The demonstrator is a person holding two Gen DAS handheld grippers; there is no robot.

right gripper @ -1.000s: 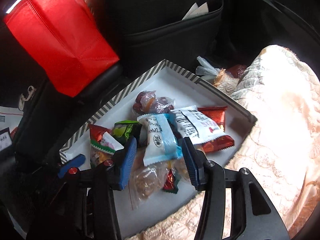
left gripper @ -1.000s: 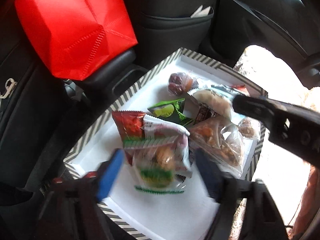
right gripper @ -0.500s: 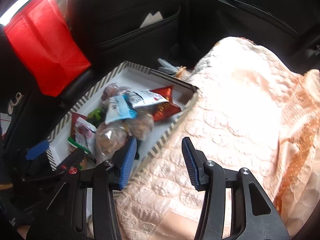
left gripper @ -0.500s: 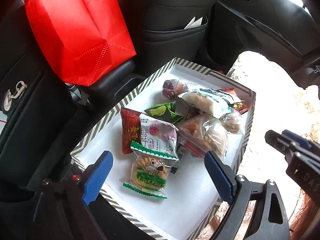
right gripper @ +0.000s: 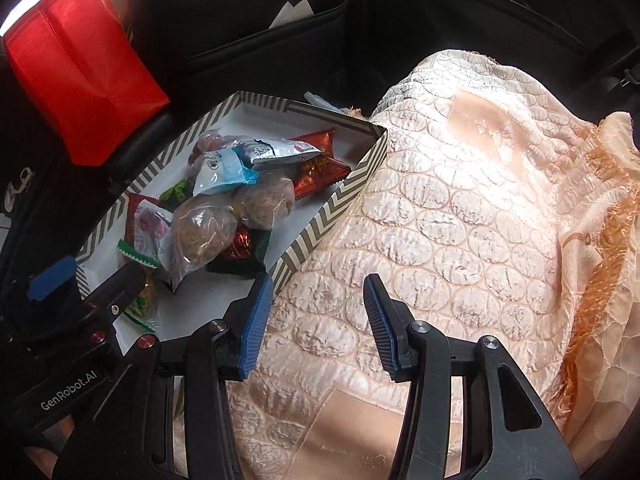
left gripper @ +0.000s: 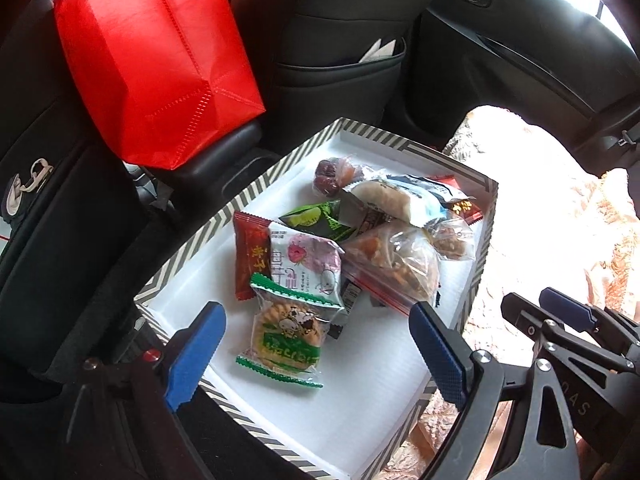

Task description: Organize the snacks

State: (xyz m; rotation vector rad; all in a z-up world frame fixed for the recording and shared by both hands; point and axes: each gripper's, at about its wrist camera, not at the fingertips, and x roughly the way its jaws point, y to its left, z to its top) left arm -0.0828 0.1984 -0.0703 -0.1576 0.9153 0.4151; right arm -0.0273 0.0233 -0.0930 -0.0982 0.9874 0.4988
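Note:
A striped box lid used as a tray (left gripper: 208,236) (right gripper: 332,208) lies on the car seat and holds a pile of snack packets. A green-edged biscuit packet (left gripper: 286,340) lies nearest, with a pink-and-white packet (left gripper: 306,264), a red packet (left gripper: 250,256), a zip bag of nuts (left gripper: 394,264) (right gripper: 200,232) and a blue-and-white packet (right gripper: 222,170) behind. My left gripper (left gripper: 316,356) is open and empty above the tray's near end. My right gripper (right gripper: 316,324) is open and empty over the quilted cloth, right of the tray; it also shows in the left wrist view (left gripper: 560,316).
A red fabric bag (left gripper: 156,60) (right gripper: 80,68) stands on the centre armrest behind the tray. A peach quilted cloth (right gripper: 480,220) covers the seat on the right. The black seat back with a pocket (left gripper: 340,68) and the car door (left gripper: 520,40) are beyond.
Both grippers have pulled back from the snack pile. The right gripper swung right, off the tray and over the cloth. The left gripper drew back and opened wider.

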